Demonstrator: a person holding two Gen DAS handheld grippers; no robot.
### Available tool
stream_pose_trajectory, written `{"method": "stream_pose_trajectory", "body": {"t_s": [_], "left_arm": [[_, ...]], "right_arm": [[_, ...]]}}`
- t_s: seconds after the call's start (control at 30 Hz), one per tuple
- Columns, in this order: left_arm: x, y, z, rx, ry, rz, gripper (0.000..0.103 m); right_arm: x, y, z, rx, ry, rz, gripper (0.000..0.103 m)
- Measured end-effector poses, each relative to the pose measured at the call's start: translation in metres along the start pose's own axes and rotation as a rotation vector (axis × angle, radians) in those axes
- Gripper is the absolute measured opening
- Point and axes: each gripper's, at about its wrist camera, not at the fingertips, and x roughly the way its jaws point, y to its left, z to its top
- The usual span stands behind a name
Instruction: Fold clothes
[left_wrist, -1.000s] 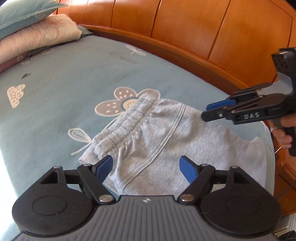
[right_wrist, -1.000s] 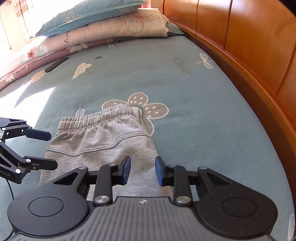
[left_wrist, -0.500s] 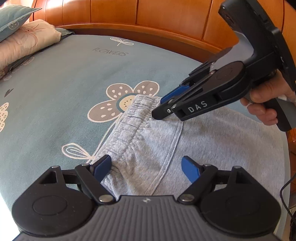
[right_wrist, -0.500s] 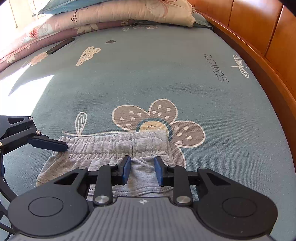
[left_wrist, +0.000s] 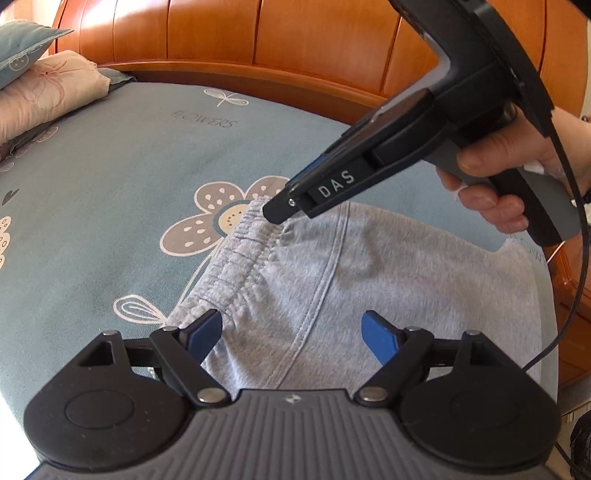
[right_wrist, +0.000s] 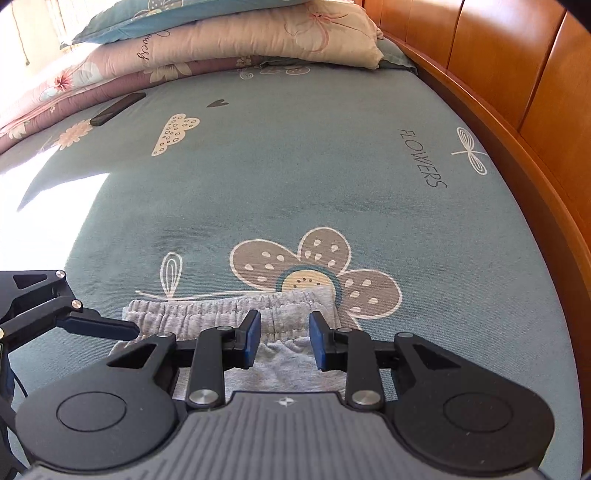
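Observation:
Grey shorts (left_wrist: 369, 266) lie flat on the teal flower-print sheet (right_wrist: 295, 166), their gathered waistband (left_wrist: 243, 258) towards the big flower. My left gripper (left_wrist: 291, 321) stands wide open just above the waistband's near end, with fabric under the gap and neither pad pressing. My right gripper (right_wrist: 284, 325) hangs over the waistband's far end with a narrow gap; its pads do not pinch the cloth. In the left wrist view its black tip (left_wrist: 275, 214) points down at that corner. One left finger (right_wrist: 103, 326) shows beside the shorts (right_wrist: 288, 306).
A wooden bed rail (left_wrist: 295, 44) runs along the far side. Stacked pillows and a folded quilt (right_wrist: 258, 33) lie at the head, with a dark flat object (right_wrist: 118, 109) in front of them. A person's hand (left_wrist: 491, 184) holds the right gripper's handle, with a cable (left_wrist: 580, 258) trailing from it.
The right gripper has travelled along the shorts from the leg end to the waistband's far corner. The left gripper has edged closer to the near corner. Neither gap has changed.

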Motion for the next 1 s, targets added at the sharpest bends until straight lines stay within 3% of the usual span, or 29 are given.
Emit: {"method": "stream_pose_trajectory", "body": {"t_s": [0.23,0.4,0.53,0.63,0.8,0.9,1.0], "left_arm": [[-0.002,0.002,-0.006,-0.015,-0.010,-0.003,0.082],[-0.034,-0.010,-0.010,0.028,-0.060,0.001,0.082],[-0.055,-0.039,-0.023,0.121,-0.094,-0.041,0.082],[-0.061,-0.070,-0.035,0.237,-0.119,-0.107,0.083],[-0.044,-0.099,-0.059,0.299,-0.063,-0.176,0.082],[-0.032,-0.099,-0.075,0.293,0.008,-0.159,0.082],[-0.045,-0.105,-0.077,0.303,0.002,-0.143,0.082]], "right_arm": [[0.024,0.002,0.003,0.021,0.039,-0.010,0.033],[-0.016,-0.005,-0.004,0.065,0.001,0.001,0.033],[-0.066,-0.020,-0.040,0.128,-0.007,-0.050,0.033],[-0.085,-0.023,-0.076,0.134,0.041,-0.100,0.033],[-0.080,-0.014,-0.121,0.131,0.086,-0.101,0.033],[-0.060,-0.009,-0.130,0.128,0.094,-0.094,0.035],[-0.064,-0.012,-0.131,0.170,0.069,-0.091,0.036]]}}
